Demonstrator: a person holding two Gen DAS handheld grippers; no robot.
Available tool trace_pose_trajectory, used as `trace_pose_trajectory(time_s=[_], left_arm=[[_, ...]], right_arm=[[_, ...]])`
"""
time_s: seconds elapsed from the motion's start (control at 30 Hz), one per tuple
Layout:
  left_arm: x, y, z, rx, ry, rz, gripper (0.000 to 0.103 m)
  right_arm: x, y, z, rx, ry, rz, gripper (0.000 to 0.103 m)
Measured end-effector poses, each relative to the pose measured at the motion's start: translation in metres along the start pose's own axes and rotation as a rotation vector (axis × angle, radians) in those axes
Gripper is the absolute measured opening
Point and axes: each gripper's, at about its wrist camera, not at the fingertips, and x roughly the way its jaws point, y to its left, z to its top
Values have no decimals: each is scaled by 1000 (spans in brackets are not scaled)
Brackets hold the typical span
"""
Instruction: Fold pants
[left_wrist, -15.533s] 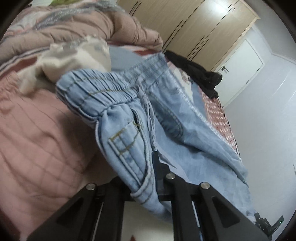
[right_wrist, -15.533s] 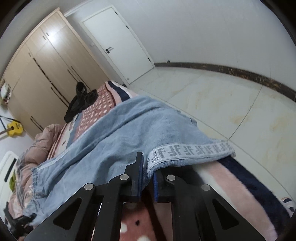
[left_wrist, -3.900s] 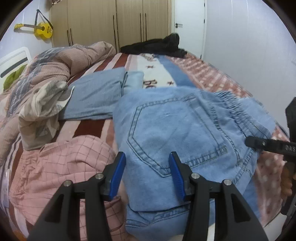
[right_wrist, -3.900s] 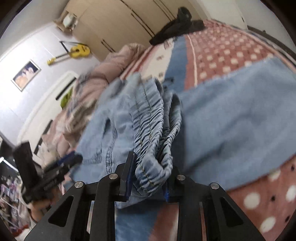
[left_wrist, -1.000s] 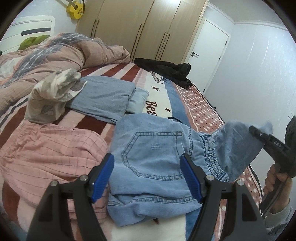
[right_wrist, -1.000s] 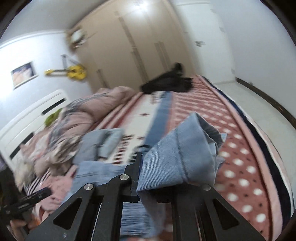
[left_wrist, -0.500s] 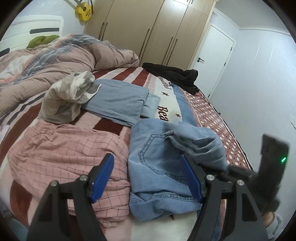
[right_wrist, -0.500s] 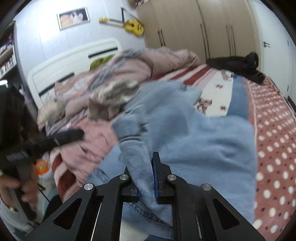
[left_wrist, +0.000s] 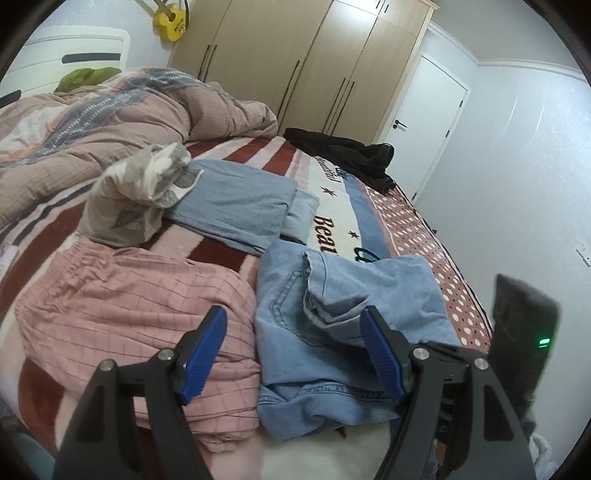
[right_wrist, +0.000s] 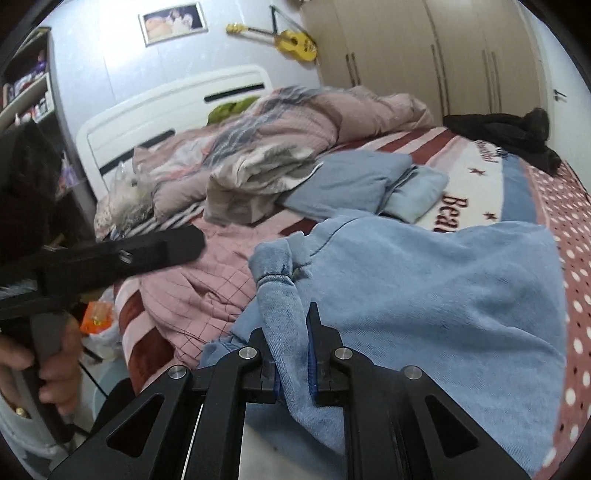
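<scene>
The light blue denim pants (left_wrist: 332, 325) lie folded in a thick bundle at the near edge of the bed, back pocket up. My left gripper (left_wrist: 295, 347) is open and empty, hovering above the pants' near left part. My right gripper (right_wrist: 291, 354) is shut on a bunched fold of the pants (right_wrist: 424, 295) and holds it low over the bundle. The right gripper's body (left_wrist: 524, 332) shows at the right of the left wrist view. The left gripper's body (right_wrist: 110, 254) shows at the left of the right wrist view.
A pink checked garment (left_wrist: 129, 306) lies left of the pants. A folded grey-blue garment (left_wrist: 236, 206) and a crumpled patterned cloth (left_wrist: 136, 195) lie behind. A pink duvet (left_wrist: 110, 118) fills the far left, black clothes (left_wrist: 343, 155) the far end. The floor drops off at the bed's right edge.
My right gripper has carried the pants' loose end over from the right and down onto the bundle. My left gripper stays open and has hardly moved.
</scene>
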Motion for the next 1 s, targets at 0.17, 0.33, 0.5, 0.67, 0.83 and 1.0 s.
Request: trace_pose_trajectory(time_s=[0.17,0.33,0.5,0.67,0.83,1.0], left_arm=[[-1,7,-3,-1,12,-1,71],[-1,9,-3,-1,16,3,71],[-1,9,-2,0,19,6,71],[0,7,-5,18,31,10,71],[7,-1,-1,31,37,-14,71],[19,-24,11,78,41,-59,71]], right_arm=[[27,-5,-16,54,55,50,6],[19,1,-16,45,12,133,6],[28,17,-12,-30,32,106,6],[37,-5,-20,68,67,137,11],[2,-8,-15,43,67,138,48],[-61,-29,-9,20,-9,97,52]])
